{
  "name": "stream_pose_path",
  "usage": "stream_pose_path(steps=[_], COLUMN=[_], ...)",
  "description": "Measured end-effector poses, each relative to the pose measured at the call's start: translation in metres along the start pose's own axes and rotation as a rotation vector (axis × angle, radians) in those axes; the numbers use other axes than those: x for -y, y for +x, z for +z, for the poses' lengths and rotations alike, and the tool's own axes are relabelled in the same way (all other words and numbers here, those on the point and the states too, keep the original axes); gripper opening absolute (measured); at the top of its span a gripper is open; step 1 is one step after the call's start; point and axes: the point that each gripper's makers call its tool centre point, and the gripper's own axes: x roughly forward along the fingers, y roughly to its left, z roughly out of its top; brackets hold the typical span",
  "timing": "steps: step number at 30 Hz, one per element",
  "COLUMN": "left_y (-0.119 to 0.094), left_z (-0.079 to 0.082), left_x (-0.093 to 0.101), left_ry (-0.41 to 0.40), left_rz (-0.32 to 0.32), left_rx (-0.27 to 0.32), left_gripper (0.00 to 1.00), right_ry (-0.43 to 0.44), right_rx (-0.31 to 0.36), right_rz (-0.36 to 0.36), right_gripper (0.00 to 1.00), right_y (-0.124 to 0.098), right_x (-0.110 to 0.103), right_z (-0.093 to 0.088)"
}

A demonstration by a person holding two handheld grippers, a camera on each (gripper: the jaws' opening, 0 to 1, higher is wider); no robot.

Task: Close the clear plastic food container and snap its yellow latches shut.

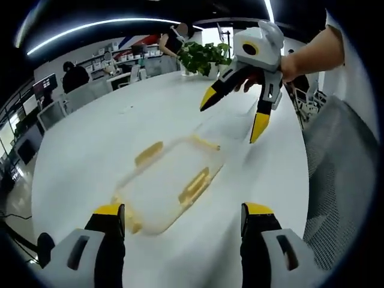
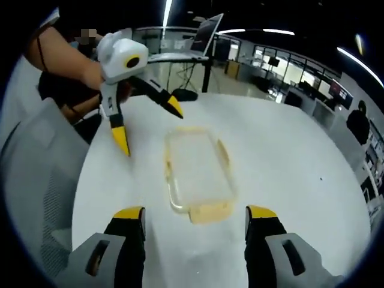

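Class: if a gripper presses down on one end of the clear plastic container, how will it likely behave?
The clear rectangular plastic container with yellow latches looks empty, so probably light. On the smooth white table it may slide. Low and flat, it seems unlikely to tip.

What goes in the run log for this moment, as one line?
left hand-held gripper: open, above table | right hand-held gripper: open, raised | clear container: on white table, untouched | yellow latches: state unclear
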Motion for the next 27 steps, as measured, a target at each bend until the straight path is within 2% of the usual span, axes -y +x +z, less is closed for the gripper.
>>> stream_pose_path(steps=[4, 9, 12, 15, 27], left_y=[0.002, 0.003, 0.004, 0.004, 0.007], left_z=[-0.003, -0.008, -0.01, -0.01, -0.016], left_x=[0.0, 0.002, -0.001, -0.003, -0.015], left_ry=[0.021, 0.085, 0.114, 0.138, 0.231], left_rz=[-0.017, -0.057, -0.066, -0.076, -0.109], left_rx=[-0.017, -0.062, -0.078, -0.091, -0.152], left_gripper=[0.78, 0.75, 0.73, 0.73, 0.7], right_ry=[-0.021, -0.044, -0.057, -0.076, -0.082], right_rx=[-0.028, -0.053, -0.065, -0.08, -0.115], right_rz=[0.015, 0.03, 0.039, 0.029, 0.051], right_gripper=[0.67, 0.67, 0.67, 0.61, 0.61], right_y=[0.006, 0.012, 0.015, 0.014, 0.024], right_x=[0.002, 0.002, 0.002, 0.005, 0.011], right_z=[-0.002, -0.003, -0.004, -0.006, -0.012])
